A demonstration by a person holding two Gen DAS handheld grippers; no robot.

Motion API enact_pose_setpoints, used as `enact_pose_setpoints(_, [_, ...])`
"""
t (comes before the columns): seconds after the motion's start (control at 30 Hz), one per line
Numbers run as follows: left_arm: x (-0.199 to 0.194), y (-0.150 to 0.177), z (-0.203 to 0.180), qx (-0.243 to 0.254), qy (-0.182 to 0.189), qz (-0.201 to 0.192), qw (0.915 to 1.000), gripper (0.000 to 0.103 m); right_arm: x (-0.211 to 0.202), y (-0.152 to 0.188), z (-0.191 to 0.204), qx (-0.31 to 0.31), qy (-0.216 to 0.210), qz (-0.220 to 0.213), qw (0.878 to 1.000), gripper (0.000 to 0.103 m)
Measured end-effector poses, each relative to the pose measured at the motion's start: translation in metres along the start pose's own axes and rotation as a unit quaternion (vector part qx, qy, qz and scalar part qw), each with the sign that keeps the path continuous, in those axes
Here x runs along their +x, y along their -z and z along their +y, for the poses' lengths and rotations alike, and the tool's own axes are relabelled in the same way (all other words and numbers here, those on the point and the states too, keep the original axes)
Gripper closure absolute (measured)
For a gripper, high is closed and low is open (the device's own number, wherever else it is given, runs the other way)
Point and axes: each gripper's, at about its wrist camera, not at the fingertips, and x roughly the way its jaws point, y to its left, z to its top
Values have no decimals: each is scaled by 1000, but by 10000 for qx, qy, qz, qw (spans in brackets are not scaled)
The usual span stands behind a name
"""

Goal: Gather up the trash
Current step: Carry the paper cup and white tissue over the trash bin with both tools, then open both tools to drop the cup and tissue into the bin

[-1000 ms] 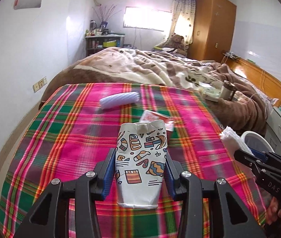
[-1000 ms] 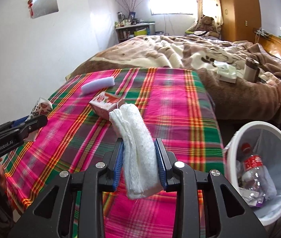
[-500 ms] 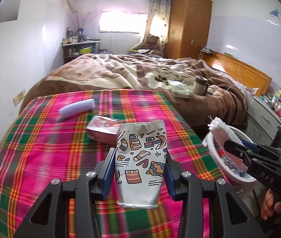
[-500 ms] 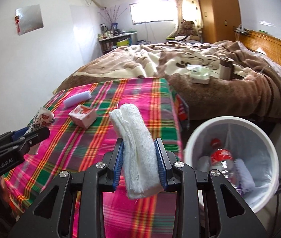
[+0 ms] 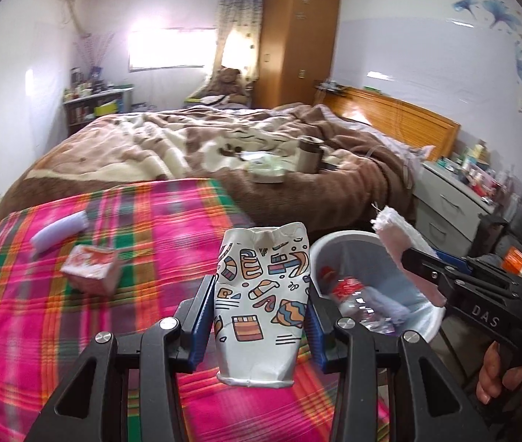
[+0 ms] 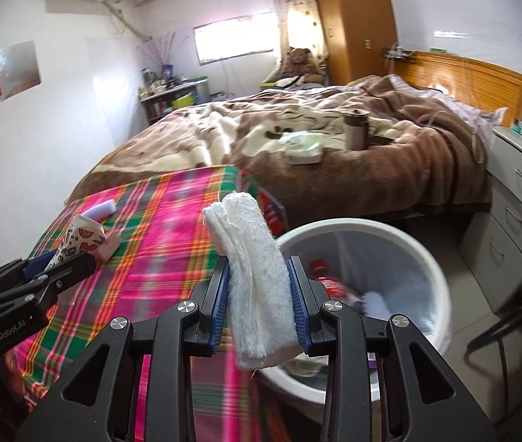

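Note:
My left gripper (image 5: 261,316) is shut on a crushed patterned paper cup (image 5: 261,302), held above the plaid bed near its right edge. My right gripper (image 6: 259,294) is shut on a folded white cloth wad (image 6: 253,272) and holds it over the near rim of the white trash bin (image 6: 434,272). The bin (image 5: 353,237) holds a plastic bottle (image 6: 329,281) and other trash. A small red and white carton (image 5: 90,269) and a pale purple roll (image 5: 58,232) lie on the plaid cover. The right gripper also shows in the left wrist view (image 5: 419,269).
The plaid bedcover (image 5: 77,331) fills the left. A brown blanket bed (image 6: 371,162) with a steel mug (image 6: 356,129) and a tissue pack lies behind. Grey drawers (image 6: 511,213) stand right of the bin. A dark chair (image 6: 518,331) is at far right.
Both grippers have swung to the right with their loads. The bin has come closer and now lies right under the cloth wad and beside the cup.

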Motion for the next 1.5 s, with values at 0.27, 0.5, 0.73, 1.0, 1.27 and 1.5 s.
enact_pose_setpoints(0.27, [25,-5,-46,287,306,116,9991,59,2,-1,-37,252,273,24,9993,70])
enact_pose_setpoints(0.5, [44,-4,-81,482,534,202,9972,59,7,1,-61,410,429,104,9982,70])
enact_pose_setpoints(0.73, [63,-1,-111,650,722,356,9946,59,12,3,-83,542,517,200,9970,69])
enact_pose_setpoints(1.0, [88,4,-126,580,851,631,9927,59,26,6,-98,588,524,404,9961,69])
enact_pose_setpoints(1.27, [97,4,-131,644,824,624,9926,50,36,10,-103,543,547,665,9948,62])
enact_pose_setpoints(1.5, [99,4,-122,519,832,646,9931,45,34,8,-105,563,613,601,9947,44])
